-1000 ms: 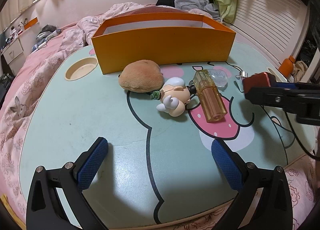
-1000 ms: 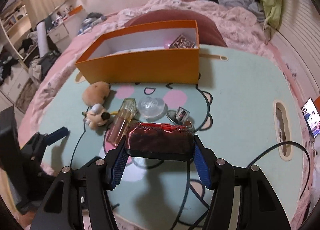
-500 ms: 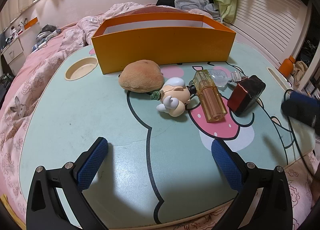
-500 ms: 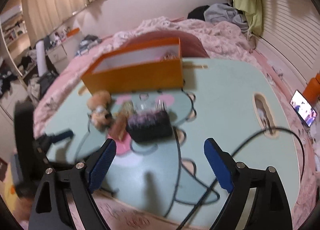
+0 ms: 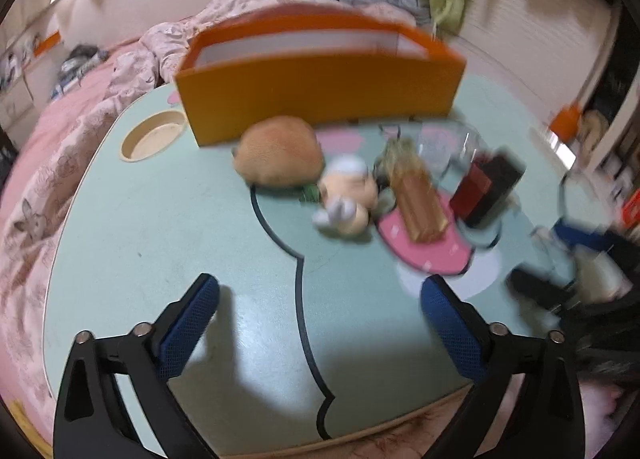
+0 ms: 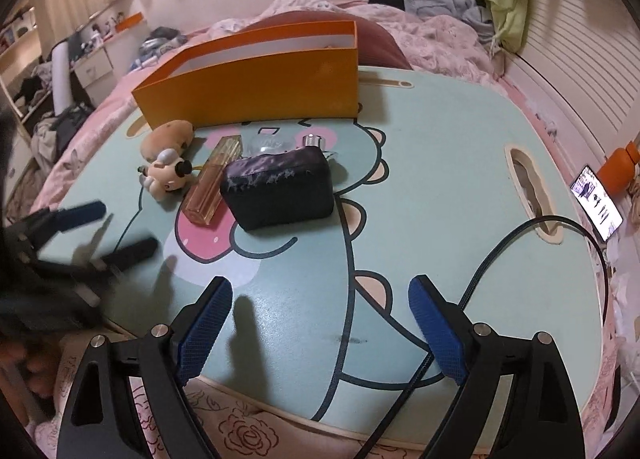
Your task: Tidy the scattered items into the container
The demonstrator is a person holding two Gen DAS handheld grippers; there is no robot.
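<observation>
The orange box [image 5: 316, 99] [image 6: 256, 95] stands open-topped at the back of the mint cartoon table [image 6: 440, 139]. In front of it lie a brown plush [image 5: 280, 157] [image 6: 168, 135], a small figure toy [image 5: 348, 195] [image 6: 166, 175], an amber bottle [image 5: 418, 195] [image 6: 212, 183], a clear glass piece [image 6: 266, 145] and a dark pouch-like block [image 5: 488, 187] [image 6: 280, 191]. My right gripper [image 6: 320, 287] [image 5: 556, 263] hangs open and empty, a little short of the block. At the near left of the table, my left gripper [image 5: 320, 287] [image 6: 108, 231] is open and empty too.
A round cup recess [image 5: 154, 135] sits left of the box. A black cable [image 6: 500, 251] runs across the right side past a slot [image 6: 528, 191] in the table. A lit phone [image 6: 596, 203] and an orange bottle [image 6: 620, 167] lie off the right edge. Pink bedding [image 5: 60, 139] surrounds the table.
My right gripper let go of the dark block, which now rests on the table beside the amber bottle, then opened wide and drew back. The left gripper stayed open, its view shifting slightly.
</observation>
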